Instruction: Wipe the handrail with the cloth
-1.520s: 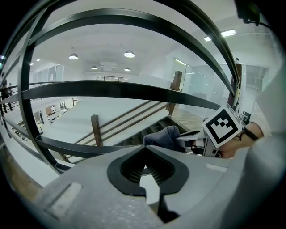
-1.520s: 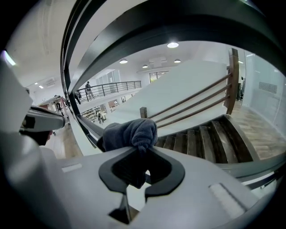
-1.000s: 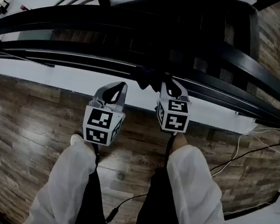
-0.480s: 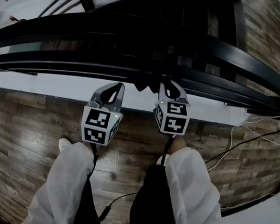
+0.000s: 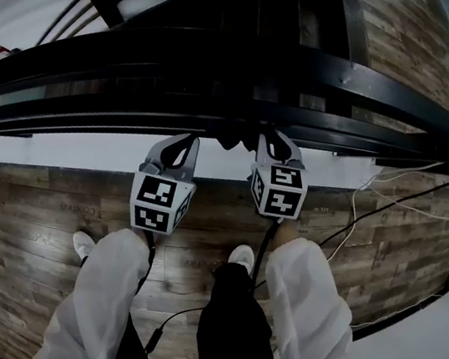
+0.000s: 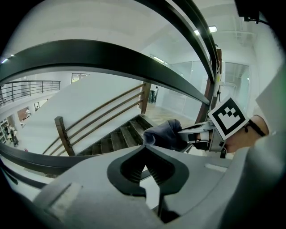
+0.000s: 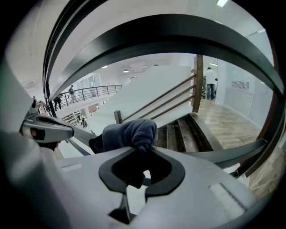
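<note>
In the head view, the left gripper (image 5: 183,149) is hanging at about 7 o'clock from the picture's middle, and the right gripper (image 5: 274,144) is sitting just beside it at about 5 o'clock. A dark cloth (image 5: 233,137) is bunching at the right gripper's tip, between the two tools and right against the lower bar of the black handrail (image 5: 310,68), which is curving across the top half. It is too dark there to tell whether the cloth is touching the bar. White sleeves (image 5: 306,306) are reaching in from 6 o'clock over a wood floor (image 5: 25,210), and cables (image 5: 372,206) are trailing at 3 o'clock.

In the left gripper view, the left gripper's jaws are meeting tip to tip with nothing between them. The cloth (image 6: 163,133) is showing just past them at 1 o'clock, pinched by the right gripper, whose marker cube (image 6: 228,118) is sitting at 3 o'clock. Stairs (image 6: 114,139) are dropping away behind.

In the right gripper view, the right gripper's jaws are clamping on the cloth (image 7: 129,133), which is bulging above them toward 11 o'clock. The left gripper's tip is poking in at 9 o'clock. The handrail is arching overhead, and the stairs are descending at 3 o'clock.
</note>
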Motion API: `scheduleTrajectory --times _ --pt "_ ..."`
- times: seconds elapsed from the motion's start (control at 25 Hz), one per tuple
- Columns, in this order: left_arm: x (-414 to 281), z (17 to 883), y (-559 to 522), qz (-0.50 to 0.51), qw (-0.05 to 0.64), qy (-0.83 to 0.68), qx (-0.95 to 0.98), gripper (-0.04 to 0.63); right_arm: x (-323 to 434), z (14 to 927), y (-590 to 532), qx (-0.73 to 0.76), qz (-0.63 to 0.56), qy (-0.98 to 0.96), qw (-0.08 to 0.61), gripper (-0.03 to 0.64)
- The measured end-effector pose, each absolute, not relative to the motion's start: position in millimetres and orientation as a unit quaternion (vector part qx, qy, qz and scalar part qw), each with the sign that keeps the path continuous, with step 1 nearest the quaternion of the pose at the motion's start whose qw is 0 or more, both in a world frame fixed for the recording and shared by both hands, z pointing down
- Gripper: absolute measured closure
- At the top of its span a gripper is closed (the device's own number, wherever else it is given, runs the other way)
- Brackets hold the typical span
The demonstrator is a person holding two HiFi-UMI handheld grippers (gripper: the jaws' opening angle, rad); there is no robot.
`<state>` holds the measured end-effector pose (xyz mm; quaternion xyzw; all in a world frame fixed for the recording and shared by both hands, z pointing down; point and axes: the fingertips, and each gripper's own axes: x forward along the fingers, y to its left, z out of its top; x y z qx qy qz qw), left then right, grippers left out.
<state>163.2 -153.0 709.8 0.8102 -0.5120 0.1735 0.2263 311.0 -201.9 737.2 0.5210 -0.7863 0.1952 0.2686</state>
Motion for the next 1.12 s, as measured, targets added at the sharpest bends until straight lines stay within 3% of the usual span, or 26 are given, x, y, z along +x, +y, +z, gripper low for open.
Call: scheduleTrajectory --times 1.12 --pt "374.4 716.3 -191.7 0.182 0.206 -0.445 0.852 0.597 544.8 736.5 -234.3 0.586 0.181 -0.747 0.256 0.577"
